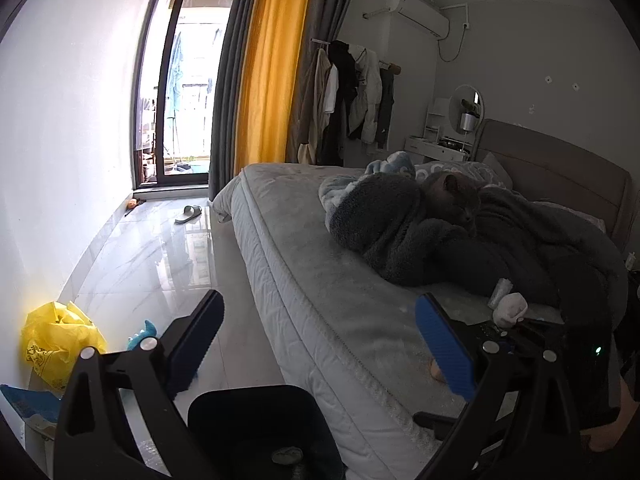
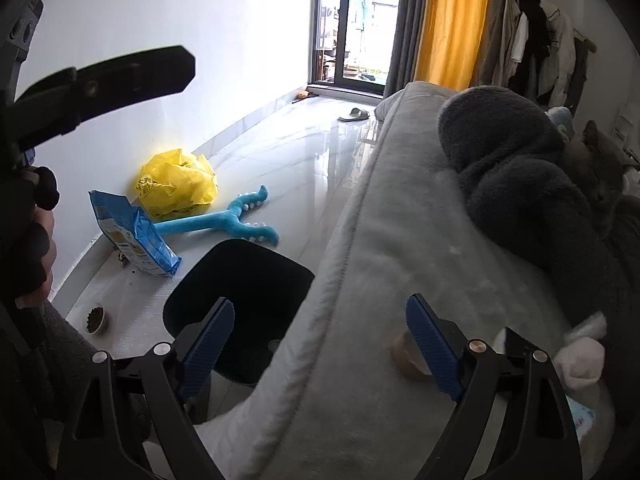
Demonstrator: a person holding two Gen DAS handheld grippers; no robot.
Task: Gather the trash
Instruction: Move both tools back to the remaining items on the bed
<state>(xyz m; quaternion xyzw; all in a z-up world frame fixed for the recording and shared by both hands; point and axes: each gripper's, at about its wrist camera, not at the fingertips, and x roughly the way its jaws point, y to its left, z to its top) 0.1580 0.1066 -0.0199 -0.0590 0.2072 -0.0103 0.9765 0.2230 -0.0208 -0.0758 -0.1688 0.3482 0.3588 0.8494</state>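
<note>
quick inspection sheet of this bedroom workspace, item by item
surface: grey bed and glossy tiled floor.
job's things: black bin on the floor beside the bed; yellow plastic bag by the wall.
clutter: blue pouch, blue toy, bowl of kibble, slipper; cat on dark blankets.
grippers: left gripper and right gripper open, nothing between the fingers.
cables: nothing seen near the work.
surroundings: yellow curtain, hanging clothes.
</note>
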